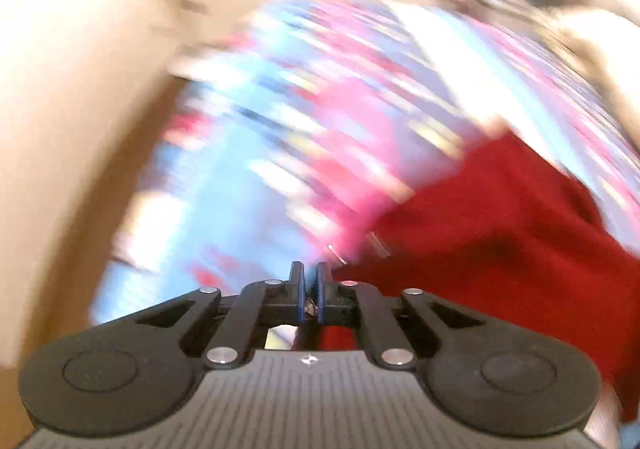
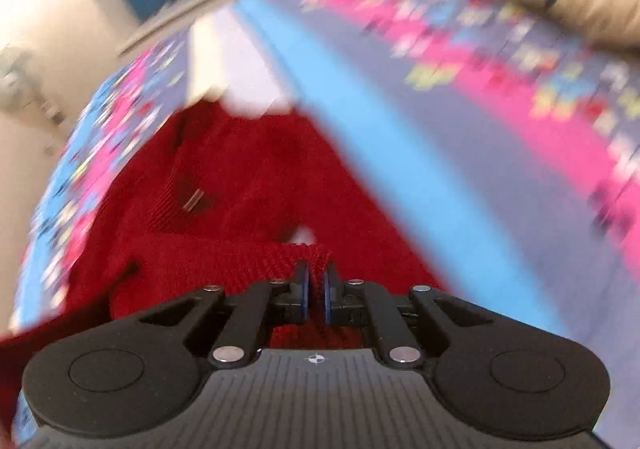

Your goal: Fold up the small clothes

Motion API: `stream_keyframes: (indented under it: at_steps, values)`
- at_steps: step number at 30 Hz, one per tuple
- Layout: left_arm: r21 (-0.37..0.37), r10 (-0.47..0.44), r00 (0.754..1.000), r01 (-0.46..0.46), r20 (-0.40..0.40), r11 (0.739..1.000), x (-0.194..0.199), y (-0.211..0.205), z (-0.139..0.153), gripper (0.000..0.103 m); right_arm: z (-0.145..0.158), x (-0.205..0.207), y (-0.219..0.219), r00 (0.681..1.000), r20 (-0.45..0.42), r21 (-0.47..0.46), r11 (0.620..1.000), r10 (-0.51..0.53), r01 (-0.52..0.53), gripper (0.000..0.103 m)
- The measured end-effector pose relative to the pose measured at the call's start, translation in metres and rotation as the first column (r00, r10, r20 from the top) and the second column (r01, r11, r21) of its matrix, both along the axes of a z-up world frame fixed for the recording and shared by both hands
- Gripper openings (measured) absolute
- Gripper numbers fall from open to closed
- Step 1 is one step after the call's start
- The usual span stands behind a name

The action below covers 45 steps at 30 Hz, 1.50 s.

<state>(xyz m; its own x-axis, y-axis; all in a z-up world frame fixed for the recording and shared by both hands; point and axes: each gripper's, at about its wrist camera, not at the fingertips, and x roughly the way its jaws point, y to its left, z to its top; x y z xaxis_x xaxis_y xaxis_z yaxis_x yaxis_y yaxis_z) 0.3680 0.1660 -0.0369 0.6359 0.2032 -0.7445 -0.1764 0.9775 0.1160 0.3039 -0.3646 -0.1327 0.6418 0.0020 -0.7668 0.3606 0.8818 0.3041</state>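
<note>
Red knit garment [image 2: 224,177]: you have one, lying crumpled on a patterned bedcover [image 2: 460,153] of blue, pink and grey, not on any desk. In the right wrist view it fills the field from centre down to 7 o'clock; in the left wrist view the same red cloth [image 1: 500,233] sits at 3 to 5 o'clock. Both views are motion-blurred, so fine detail is unreliable.

Handling, judged: you are dealing with a soft, limp, ribbed knit, light, not fragile, not slippery. It will sag and stretch from whatever point you hold, and a bunched edge will drag the rest along. Take it at a hem or corner, one point per tool, so that it hangs flat between them.

Right tool [image 2: 315,281]: clenched on a ridge of the red knit's thick edge, cloth visibly pinched between the blue-edged pads. Left tool [image 1: 309,281]: clenched, fingers pressed together; the red cloth lies just beside it at 3 o'clock, but you cannot tell whether any fabric is caught, since only a scrap of something shows between the pads.

Count: one red garment, one bedcover, two tools. A small pale oblong [image 2: 193,200] on the knit, at 10 o'clock from the right tool, may be a toggle or label; too blurred to say.
</note>
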Motion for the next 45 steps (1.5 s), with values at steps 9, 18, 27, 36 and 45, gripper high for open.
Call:
stream_keyframes:
  at_steps: [9,18,27,36,45]
  values:
    - [-0.082,0.139,0.989,-0.144,-0.057,0.986,0.049,0.079,-0.049,0.082,-0.024,-0.030,0.014,0.999,-0.045,0.092,0.995,-0.018,0.022,0.077]
    - [-0.324,-0.092,0.966,0.009,-0.243,0.946,-0.028,0.010,-0.162,0.097,-0.042,-0.160,0.019,0.991,-0.127,-0.145,0.989,-0.029,0.011,0.084]
    - [-0.343,-0.085,0.946,-0.029,-0.314,0.939,-0.014,-0.019,-0.190,0.097,-0.087,-0.144,0.024,0.944,-0.276,-0.216,0.945,0.182,-0.245,0.027]
    - [-0.318,-0.061,0.934,-0.058,-0.352,0.946,0.006,-0.027,-0.192,0.097,0.011,-0.077,-0.128,0.910,0.044,-0.399,0.828,-0.412,0.394,0.065]
    - [-0.346,-0.094,0.934,-0.032,-0.344,0.938,-0.007,-0.022,-0.193,0.103,-0.062,-0.142,-0.031,0.988,-0.143,-0.064,0.996,0.049,-0.059,0.068]
